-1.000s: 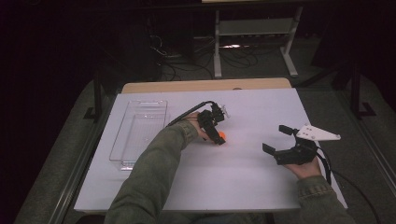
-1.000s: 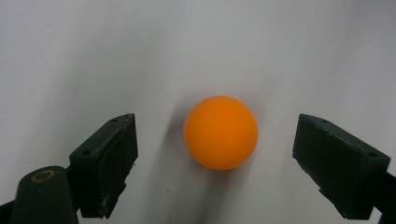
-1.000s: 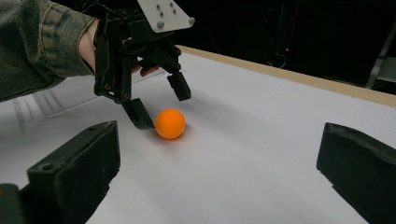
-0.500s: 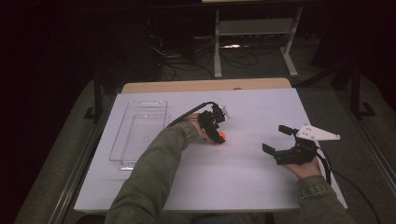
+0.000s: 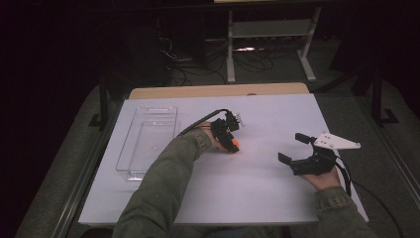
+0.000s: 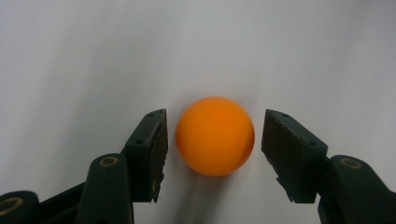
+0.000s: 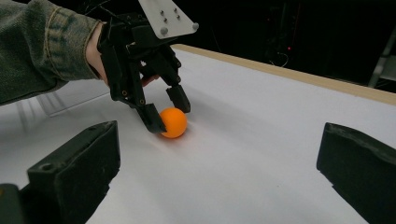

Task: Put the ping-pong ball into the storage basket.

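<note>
An orange ball (image 6: 215,135) rests on the white table top (image 5: 257,188) near the middle. My left gripper (image 5: 231,144) points down over it, open, with one jaw on each side of the ball and a small gap at both. From the right gripper view, the ball (image 7: 173,122) sits between the left gripper's fingertips (image 7: 154,122). My right gripper (image 5: 293,148) hovers open to the right of the ball, a good hand's width away, with nothing between its jaws.
A clear plastic tray (image 5: 128,141) lies along the left side of the table, with nothing visible inside. A strip of wood (image 5: 218,91) edges the far end. Beyond it, a metal stand (image 5: 270,29) and cables stand on the dark floor.
</note>
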A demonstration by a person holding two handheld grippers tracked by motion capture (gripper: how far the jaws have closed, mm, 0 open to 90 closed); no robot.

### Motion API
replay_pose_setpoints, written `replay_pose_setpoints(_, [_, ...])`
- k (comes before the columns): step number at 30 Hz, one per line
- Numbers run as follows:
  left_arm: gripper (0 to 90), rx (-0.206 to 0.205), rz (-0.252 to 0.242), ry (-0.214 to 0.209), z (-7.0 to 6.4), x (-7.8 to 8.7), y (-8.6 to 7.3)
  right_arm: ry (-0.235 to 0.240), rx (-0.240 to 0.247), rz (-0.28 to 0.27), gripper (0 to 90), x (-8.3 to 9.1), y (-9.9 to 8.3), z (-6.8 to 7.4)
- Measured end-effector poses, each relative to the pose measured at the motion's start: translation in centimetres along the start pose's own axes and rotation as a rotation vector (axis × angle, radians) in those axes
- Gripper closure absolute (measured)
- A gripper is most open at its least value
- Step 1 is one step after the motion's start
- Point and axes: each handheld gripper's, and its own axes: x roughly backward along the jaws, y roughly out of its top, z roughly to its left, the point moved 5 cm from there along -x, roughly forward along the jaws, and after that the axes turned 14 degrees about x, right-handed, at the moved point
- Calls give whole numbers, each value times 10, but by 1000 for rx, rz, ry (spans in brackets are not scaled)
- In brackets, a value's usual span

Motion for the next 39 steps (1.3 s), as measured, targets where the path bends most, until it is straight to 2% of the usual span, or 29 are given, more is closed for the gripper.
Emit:
replay_pose_setpoints(7, [493,1,-12,-11,1,2,0,8,1,11,0,-1,-1,1])
replay_pose_setpoints(20, [498,-5,-10,-21,-1,3,0,14,10,22,0,-3,-2,2])
replay_pose_setpoints(30, [498,-2,-27,-30,-5,12,1,22,12,31,0,-5,-3,3])
replay_pose_setpoints(39, [498,-11,-43,-19,-7,23,0,28,19,39,0,-7,-3,4])
